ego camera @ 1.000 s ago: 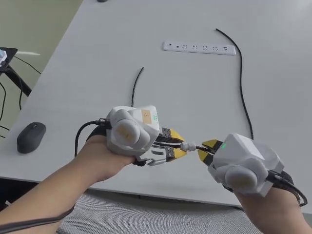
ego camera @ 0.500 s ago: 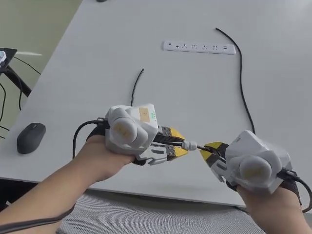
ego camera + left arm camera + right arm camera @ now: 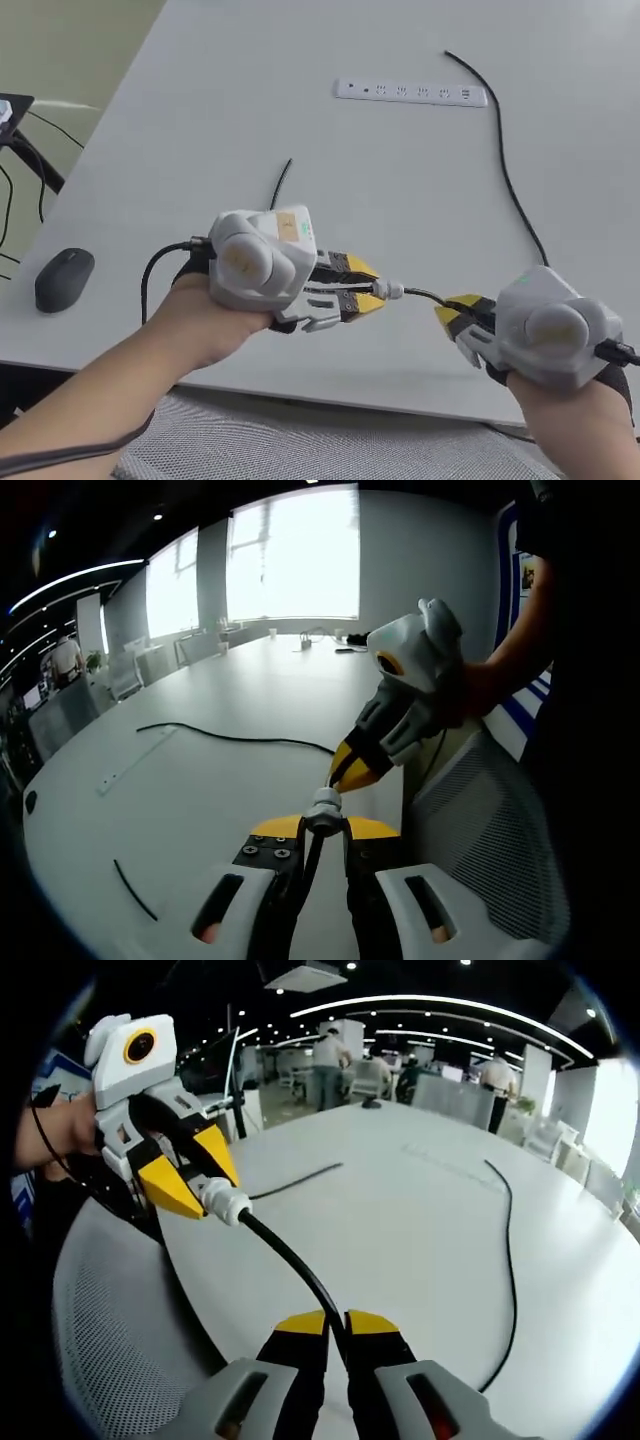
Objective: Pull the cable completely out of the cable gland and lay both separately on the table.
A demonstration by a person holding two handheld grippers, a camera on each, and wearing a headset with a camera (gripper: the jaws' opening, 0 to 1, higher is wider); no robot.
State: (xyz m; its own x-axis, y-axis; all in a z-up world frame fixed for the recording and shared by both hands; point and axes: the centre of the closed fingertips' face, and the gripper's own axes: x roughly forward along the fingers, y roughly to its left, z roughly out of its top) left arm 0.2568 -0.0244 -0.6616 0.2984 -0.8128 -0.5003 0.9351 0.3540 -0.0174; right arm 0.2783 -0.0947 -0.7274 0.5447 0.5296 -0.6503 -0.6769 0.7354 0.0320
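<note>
Grip, left: my left gripper [image 3: 365, 292] was closed on the cable gland [image 3: 388, 291]. The white fitting was pinched at the yellow tips and held level above the near edge of the table [image 3: 250, 120]. Purpose, as I judged it: an anchor, so the fitting would not travel with the pull.

Grip, right: my right gripper [image 3: 458, 312] was closed on the cable [image 3: 425, 296], a short way out from the gland's mouth. The two grippers faced each other, apart, with a bare black span sagging slightly between them. I judged the hold was kept near the gland's axis so the cable would slide straight and not bind.

Status: cable not yet free of the gland; neither item laid down.

Also on the table:
- power strip [image 3: 410, 93], far side
- long black lead [image 3: 510, 180], running toward me from near the strip's right end
- thin black length [image 3: 283, 183], beyond the left gripper; whether it was this cable's tail, I could not tell
- mouse [image 3: 64, 280], near the left corner
</note>
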